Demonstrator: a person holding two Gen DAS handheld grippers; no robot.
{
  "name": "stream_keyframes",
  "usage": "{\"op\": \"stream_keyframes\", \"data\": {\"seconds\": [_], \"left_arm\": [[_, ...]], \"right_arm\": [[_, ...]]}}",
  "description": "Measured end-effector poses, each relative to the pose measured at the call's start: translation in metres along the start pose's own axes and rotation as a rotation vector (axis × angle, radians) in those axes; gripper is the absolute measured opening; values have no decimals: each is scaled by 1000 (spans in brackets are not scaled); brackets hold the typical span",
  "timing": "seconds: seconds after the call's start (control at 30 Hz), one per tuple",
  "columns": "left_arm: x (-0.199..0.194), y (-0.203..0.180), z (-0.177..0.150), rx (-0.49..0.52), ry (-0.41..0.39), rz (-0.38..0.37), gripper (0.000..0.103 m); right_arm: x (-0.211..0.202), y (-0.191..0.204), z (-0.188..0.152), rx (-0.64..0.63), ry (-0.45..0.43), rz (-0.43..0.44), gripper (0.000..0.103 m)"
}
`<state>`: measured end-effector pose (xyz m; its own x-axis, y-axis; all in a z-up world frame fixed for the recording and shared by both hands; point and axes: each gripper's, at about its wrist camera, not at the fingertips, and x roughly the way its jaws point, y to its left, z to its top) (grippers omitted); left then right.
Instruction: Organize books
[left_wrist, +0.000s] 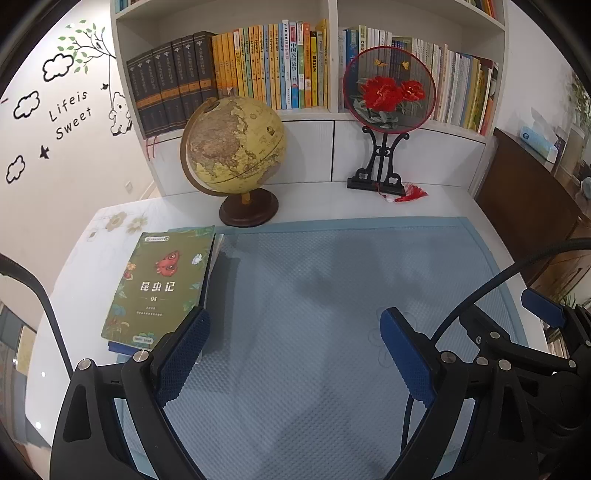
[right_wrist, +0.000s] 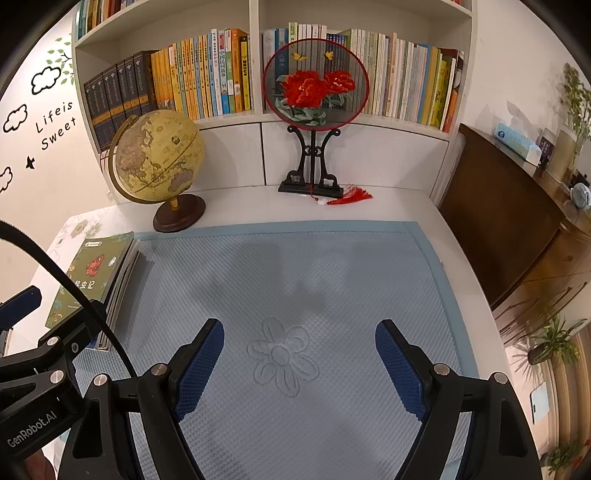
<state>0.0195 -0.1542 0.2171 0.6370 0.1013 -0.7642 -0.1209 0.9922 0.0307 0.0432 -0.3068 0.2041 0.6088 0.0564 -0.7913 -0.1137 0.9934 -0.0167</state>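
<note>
Left wrist view: left gripper (left_wrist: 295, 354) spread wide, empty, over blue quilted mat (left_wrist: 332, 295); green insect book (left_wrist: 159, 284) atop small stack at mat's left edge, just beside left finger; globe (left_wrist: 232, 147) far behind; full bookshelf (left_wrist: 258, 66) beyond. Right wrist view: right gripper (right_wrist: 299, 365) likewise wide apart, empty, above embossed flower (right_wrist: 282, 354); book stack (right_wrist: 92, 277) far left; embroidered fan on stand (right_wrist: 316, 81) at back.

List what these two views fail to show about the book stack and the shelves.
- Books under the green book: left wrist view shows only edges; the top cover hides titles and count.
- Stack's near end: right wrist view, covered by the left gripper and its cable.
- Top shelf: cut off by the upper edge in both views.
- Spine titles on the shelved books: too small.
</note>
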Motion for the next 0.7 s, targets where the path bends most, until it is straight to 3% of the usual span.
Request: {"op": "stream_keyframes", "data": {"seconds": [0.7], "left_arm": [[0, -1, -2, 9, 3, -2, 93]], "right_arm": [[1, 1, -3, 4, 12, -2, 82]]}}
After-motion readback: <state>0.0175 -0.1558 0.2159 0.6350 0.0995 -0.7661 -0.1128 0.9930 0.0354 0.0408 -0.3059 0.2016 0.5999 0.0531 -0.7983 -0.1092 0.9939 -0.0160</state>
